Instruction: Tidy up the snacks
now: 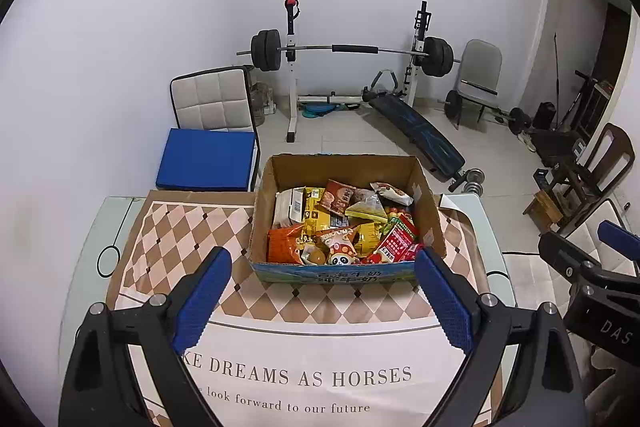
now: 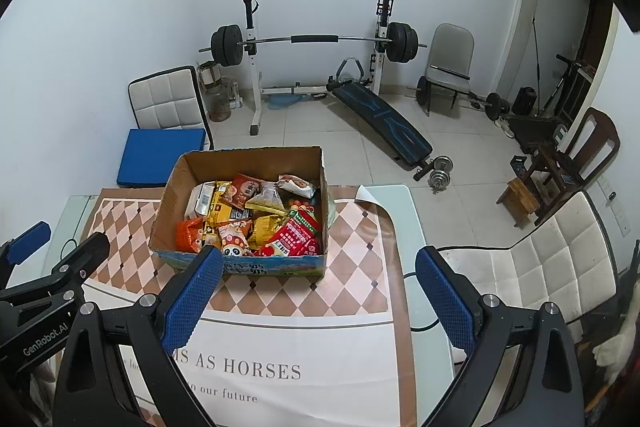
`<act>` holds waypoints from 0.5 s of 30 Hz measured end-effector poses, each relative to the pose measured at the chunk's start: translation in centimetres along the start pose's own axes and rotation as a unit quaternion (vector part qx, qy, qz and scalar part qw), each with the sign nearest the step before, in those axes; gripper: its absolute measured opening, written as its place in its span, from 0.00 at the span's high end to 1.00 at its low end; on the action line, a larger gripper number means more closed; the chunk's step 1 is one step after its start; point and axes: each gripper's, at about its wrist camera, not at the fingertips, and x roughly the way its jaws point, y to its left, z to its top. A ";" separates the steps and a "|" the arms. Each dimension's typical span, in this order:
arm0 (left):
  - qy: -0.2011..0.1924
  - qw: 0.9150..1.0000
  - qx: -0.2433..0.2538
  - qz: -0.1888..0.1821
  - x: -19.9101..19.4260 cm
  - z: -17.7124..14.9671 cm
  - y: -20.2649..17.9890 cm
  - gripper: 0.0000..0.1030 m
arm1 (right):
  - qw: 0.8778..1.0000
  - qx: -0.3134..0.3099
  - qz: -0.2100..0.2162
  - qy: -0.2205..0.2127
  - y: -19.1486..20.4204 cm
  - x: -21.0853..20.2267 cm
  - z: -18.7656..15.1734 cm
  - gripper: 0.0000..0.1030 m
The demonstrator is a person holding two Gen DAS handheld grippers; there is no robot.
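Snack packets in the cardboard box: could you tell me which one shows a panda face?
The small white packet at the box's near wall, between the orange bag and red packet.

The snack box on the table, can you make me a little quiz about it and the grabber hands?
1. True or false: the cardboard box is full of snack packets.
2. What is the left gripper holding?
A. A red packet
B. Nothing
C. The box
3. Fill in: the box stands on a tablecloth with a brown ____ pattern.

Key
1. True. Packets are piled inside, such as the panda snack near the front.
2. B. Its fingers are spread wide with nothing between them. The right gripper is the same.
3. Diamond.
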 end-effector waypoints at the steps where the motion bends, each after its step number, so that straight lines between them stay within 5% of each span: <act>1: 0.000 1.000 0.000 0.000 0.0 0.0 0.0 0.09 | 1.000 0.001 0.000 0.000 0.0 0.0 0.0 0.04; 15: 0.001 1.000 -0.001 0.000 0.0 0.0 0.0 0.09 | 1.000 -0.001 0.003 0.005 -0.4 -0.3 -0.5 0.04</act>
